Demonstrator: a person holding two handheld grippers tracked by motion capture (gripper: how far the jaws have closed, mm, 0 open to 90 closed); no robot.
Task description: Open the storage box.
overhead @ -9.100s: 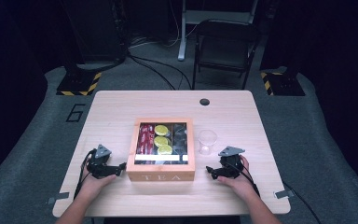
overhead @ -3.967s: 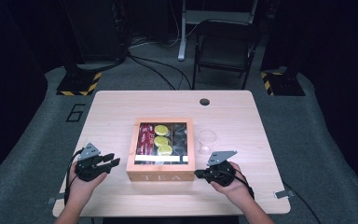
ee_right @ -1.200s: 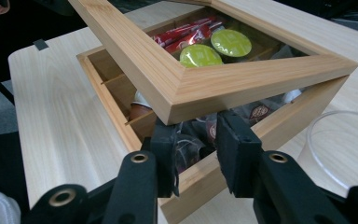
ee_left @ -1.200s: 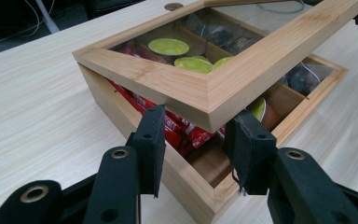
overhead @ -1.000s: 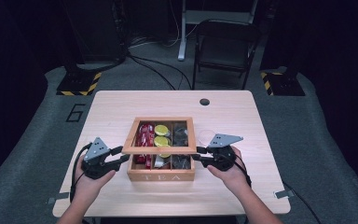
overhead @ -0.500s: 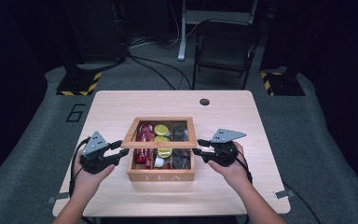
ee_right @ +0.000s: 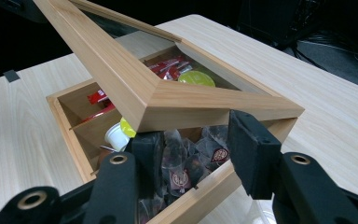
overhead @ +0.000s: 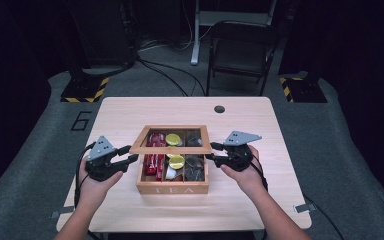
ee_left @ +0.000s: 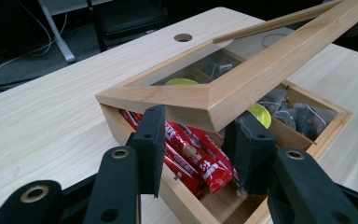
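A person's left gripper (overhead: pixel 130 160) stands at the left side of a wooden tea box (overhead: pixel 172 189), its two black jaws clamped on the left front corner of the raised lid (overhead: pixel 170 148). In the left gripper view, one pad sits on the near face of that corner and the other presses behind it, with red packets (ee_left: pixel 193 156) lying directly beyond the jaws in the box's nearest compartment. The right gripper (overhead: pixel 215 154) is at the box's opposite side; its jaws have just been opening and now stand apart around the lid's right front corner, one pad tucked under the frame, the other just beside it. Whether that pad still touches the wood cannot be told. The glass-paned lid hangs tilted above the box, its front edge lifted between the two grippers. Past the right gripper's jaws lie dark tea sachets (ee_right: pixel 182 175); farther off, yellow-green capsules (overhead: pixel 176 161) fill the middle compartment. The box rests near the front centre of a pale wooden table (overhead: pixel 260 125).
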